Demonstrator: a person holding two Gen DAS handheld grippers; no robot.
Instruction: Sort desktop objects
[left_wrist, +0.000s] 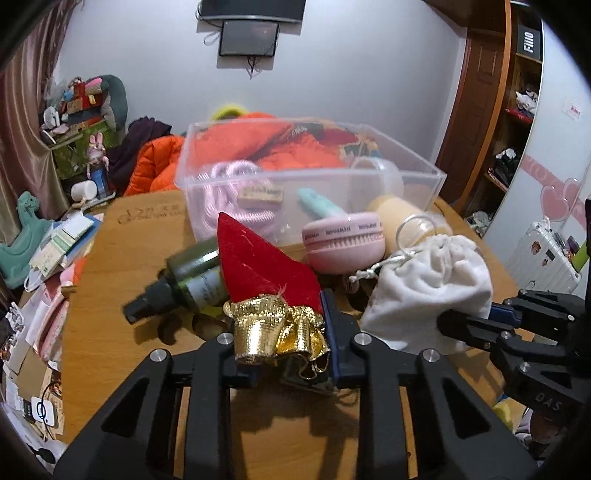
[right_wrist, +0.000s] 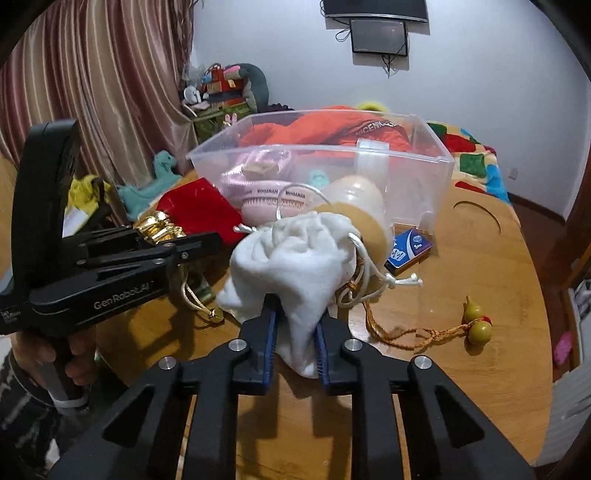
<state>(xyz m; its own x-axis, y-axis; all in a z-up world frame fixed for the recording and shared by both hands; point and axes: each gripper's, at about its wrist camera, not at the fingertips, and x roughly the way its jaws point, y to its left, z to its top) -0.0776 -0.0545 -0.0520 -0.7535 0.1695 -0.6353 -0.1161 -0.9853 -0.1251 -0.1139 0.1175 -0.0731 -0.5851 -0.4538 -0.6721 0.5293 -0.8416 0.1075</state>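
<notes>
While both hands are hovering in front of the clear bin (left_wrist: 310, 173), the left gripper (left_wrist: 291, 354) is pinching the red pouch (left_wrist: 258, 266) by its gold neck, tip aiming binward. To its right, the right gripper (right_wrist: 295, 332) fingers are clamping the white pouch (right_wrist: 295, 258), sitting just before the bin's front wall, nearer.

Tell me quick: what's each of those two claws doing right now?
Left gripper: closed on the gold end of the red pouch.
Right gripper: closed on the white pouch.
</notes>
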